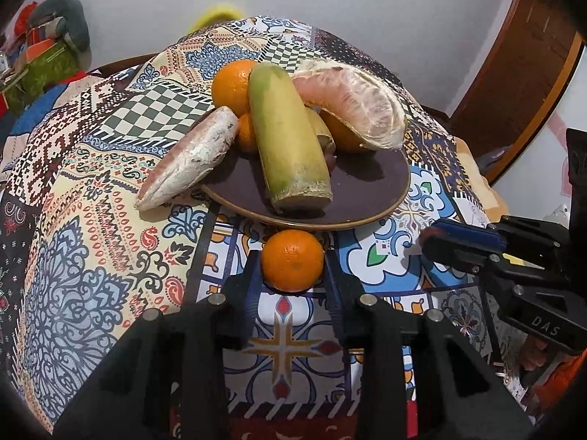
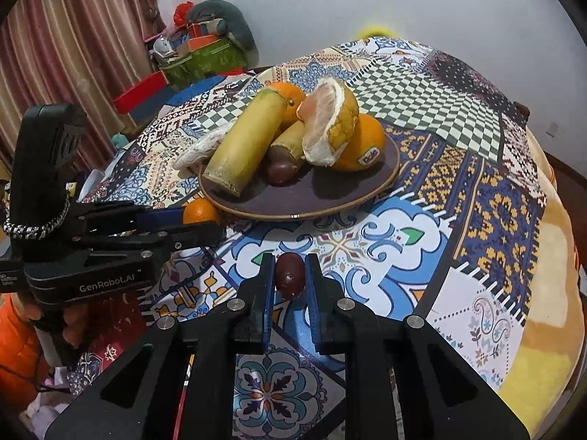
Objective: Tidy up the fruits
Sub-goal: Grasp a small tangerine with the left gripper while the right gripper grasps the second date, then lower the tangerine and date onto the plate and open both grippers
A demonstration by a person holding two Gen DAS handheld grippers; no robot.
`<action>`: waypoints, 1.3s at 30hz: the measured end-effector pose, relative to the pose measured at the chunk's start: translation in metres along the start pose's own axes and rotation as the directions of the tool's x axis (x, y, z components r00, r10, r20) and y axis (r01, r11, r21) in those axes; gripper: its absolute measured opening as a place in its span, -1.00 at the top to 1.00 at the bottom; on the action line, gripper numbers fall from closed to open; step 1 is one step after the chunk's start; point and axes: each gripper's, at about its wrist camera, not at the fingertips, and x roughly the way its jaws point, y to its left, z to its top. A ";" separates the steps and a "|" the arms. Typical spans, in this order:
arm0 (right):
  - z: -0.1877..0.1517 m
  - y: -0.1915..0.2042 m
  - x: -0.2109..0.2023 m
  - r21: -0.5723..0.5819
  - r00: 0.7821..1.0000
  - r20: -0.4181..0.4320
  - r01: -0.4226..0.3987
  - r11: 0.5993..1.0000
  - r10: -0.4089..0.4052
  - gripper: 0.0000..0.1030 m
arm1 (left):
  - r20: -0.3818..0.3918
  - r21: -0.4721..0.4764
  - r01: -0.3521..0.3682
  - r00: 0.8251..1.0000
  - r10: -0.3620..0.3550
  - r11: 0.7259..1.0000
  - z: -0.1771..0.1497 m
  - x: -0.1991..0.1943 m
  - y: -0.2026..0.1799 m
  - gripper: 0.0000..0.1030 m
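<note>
Just near the crowded dark round plate point(image 1: 367, 216), a small orange mandarin point(image 1: 292, 259) is being gripped by the left hand-held gripper point(image 1: 292, 267) and a dark purple passion fruit point(image 2: 290, 275) by the right hand-held gripper point(image 2: 290, 278); the leaning yellow-green sugarcane piece point(image 1: 290, 139) risks being nudged off.

Orange mandarin point(image 1: 292, 259), dark maroon plate point(image 1: 367, 183), multicoloured patchwork-patterned tablecloth point(image 1: 110, 256).

Both grippers: black plastic frames with round silver screws and blue pads on the fingers point(image 2: 315, 293). Left gripper point(image 2: 198, 225) is printed "GenRobot.AI" in white, with a black-and-white braided cord; right gripper point(image 1: 427, 240) reads "DAS". Orange sleeve point(image 2: 16, 344) behind it.
</note>
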 end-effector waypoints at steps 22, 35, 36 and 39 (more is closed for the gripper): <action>0.033 -0.009 0.002 -0.023 0.997 0.064 0.037 0.999 -0.036 0.71 | 0.124 0.081 0.028 0.992 -0.037 0.996 0.044 -0.028 -0.036 0.36; 0.037 -0.025 0.020 0.002 0.999 0.025 0.028 1.000 -0.028 0.71 | 0.101 0.090 0.035 0.994 -0.044 0.995 0.054 -0.006 -0.037 0.36; 0.037 -0.025 0.020 0.003 0.999 0.025 0.028 1.000 -0.028 0.71 | 0.094 0.090 0.039 0.994 -0.048 0.995 0.054 -0.005 -0.037 0.36; 0.038 -0.024 0.020 0.005 0.999 0.016 0.028 1.000 -0.028 0.68 | 0.075 0.087 0.040 0.996 -0.047 0.995 0.054 -0.001 -0.037 0.36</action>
